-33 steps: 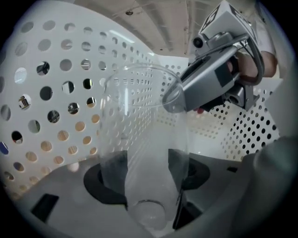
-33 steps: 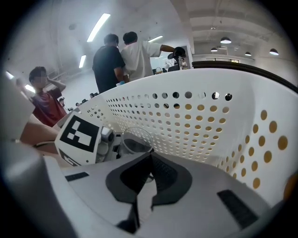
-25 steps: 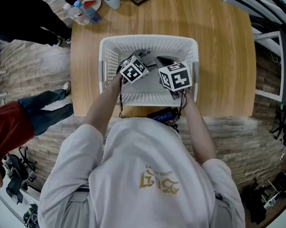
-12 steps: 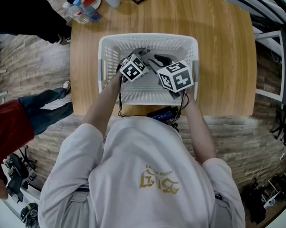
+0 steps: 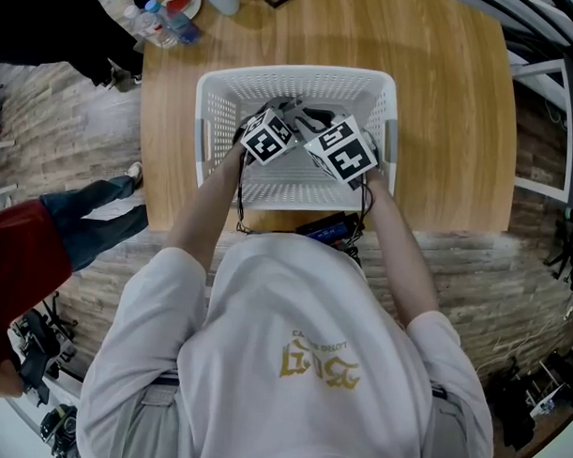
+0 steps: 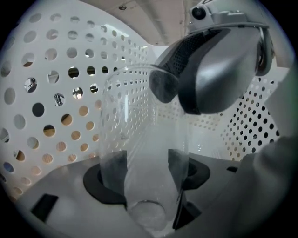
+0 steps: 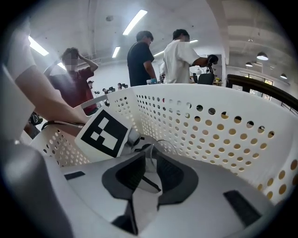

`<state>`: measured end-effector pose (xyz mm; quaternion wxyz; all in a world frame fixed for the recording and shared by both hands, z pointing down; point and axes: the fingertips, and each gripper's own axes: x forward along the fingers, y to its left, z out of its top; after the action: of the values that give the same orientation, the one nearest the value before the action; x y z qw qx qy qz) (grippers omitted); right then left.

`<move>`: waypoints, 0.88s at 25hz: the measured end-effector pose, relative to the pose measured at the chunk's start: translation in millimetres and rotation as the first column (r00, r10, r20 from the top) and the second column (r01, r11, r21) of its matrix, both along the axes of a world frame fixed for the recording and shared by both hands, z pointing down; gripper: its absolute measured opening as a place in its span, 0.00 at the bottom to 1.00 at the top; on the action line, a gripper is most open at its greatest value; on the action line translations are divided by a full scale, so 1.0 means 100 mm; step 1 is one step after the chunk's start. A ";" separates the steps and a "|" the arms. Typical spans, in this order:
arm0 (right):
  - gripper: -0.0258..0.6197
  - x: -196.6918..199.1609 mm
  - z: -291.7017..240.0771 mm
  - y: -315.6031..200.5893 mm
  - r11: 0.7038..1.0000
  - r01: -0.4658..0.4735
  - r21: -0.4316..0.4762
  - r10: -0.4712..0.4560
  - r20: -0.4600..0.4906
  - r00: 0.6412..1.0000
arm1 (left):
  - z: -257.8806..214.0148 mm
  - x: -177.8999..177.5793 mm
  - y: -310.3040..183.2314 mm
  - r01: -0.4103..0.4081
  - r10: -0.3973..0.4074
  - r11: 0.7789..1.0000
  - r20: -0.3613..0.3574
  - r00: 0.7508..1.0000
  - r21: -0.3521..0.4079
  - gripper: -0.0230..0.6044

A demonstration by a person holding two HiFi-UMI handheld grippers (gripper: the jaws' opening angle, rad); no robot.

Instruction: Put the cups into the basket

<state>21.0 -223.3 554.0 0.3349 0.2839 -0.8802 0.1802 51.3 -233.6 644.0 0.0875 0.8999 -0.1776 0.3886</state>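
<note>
Both grippers slant down into the white basket (image 5: 296,81), forearms close together. The left gripper (image 6: 145,173) clamps a clear cup (image 6: 139,116) inside it. The right gripper (image 7: 149,162), jaws apart and just narrowing, holds nothing beside the cup's rim.

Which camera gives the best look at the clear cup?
The left gripper view: the clear cup fills the frame, clamped in the left gripper. The right gripper view catches only its rim; in the head view it cannot be made out.
</note>
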 end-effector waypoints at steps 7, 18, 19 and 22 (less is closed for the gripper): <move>0.15 0.00 0.00 0.03 0.999 0.022 -0.046 -0.022 0.013 1.000 | 0.00 0.01 0.02 -0.023 0.023 1.000 0.005 1.000 0.018 0.51; 0.09 -0.02 0.00 0.14 0.988 0.033 -0.150 -0.028 0.039 0.999 | -0.01 -0.03 0.05 -0.084 0.073 0.990 0.097 0.993 0.111 0.51; 0.09 0.00 -0.01 0.13 0.987 0.018 -0.157 -0.011 0.049 0.999 | -0.02 -0.03 0.00 -0.067 0.054 0.989 0.106 0.993 0.130 0.51; 0.08 0.04 -0.04 0.10 0.987 -0.014 -0.159 0.022 0.049 0.999 | -0.05 -0.02 -0.08 -0.047 0.028 0.986 0.120 0.992 0.161 0.51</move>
<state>25.3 -213.5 549.7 0.3324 0.2594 -0.8687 0.2598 49.3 -241.9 639.5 -0.0044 0.8828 -0.1969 0.4264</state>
